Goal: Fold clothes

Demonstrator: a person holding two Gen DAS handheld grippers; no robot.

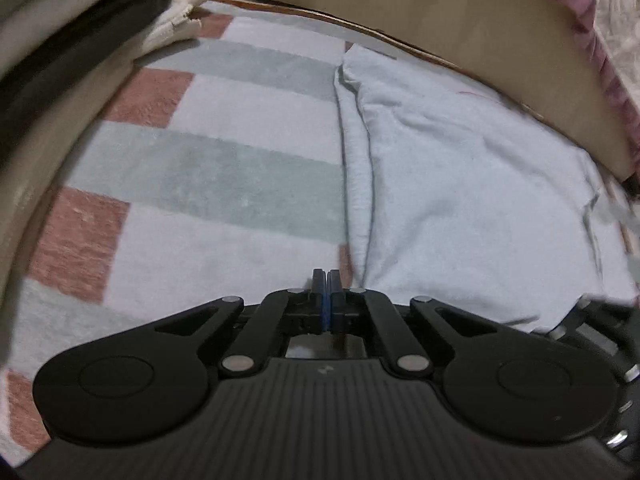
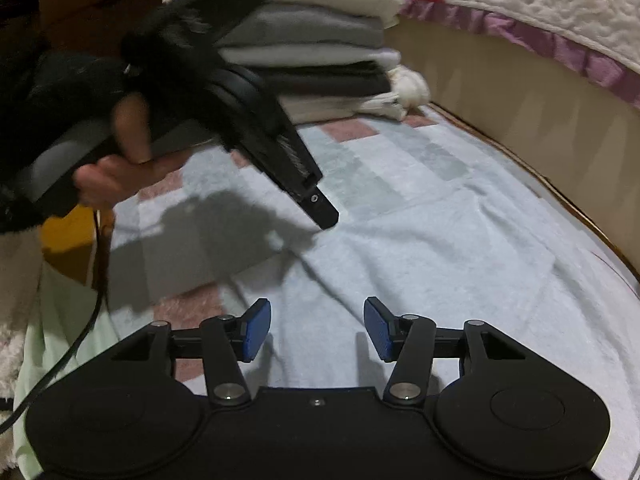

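A pale blue garment (image 1: 460, 200) lies flat on a checked towel (image 1: 224, 184), folded with a seam edge down its left side. It also shows in the right wrist view (image 2: 432, 256). My left gripper (image 1: 327, 280) is shut with nothing between its pads, just above the garment's near left corner. In the right wrist view the left gripper (image 2: 326, 216) hangs above the cloth, held by a hand. My right gripper (image 2: 317, 326) is open and empty, low over the garment's near part.
A stack of folded grey and white clothes (image 2: 320, 44) stands at the back left. A beige bed frame (image 2: 520, 96) with a quilt (image 2: 540, 8) runs along the right. A black cable (image 2: 80, 340) hangs at the left.
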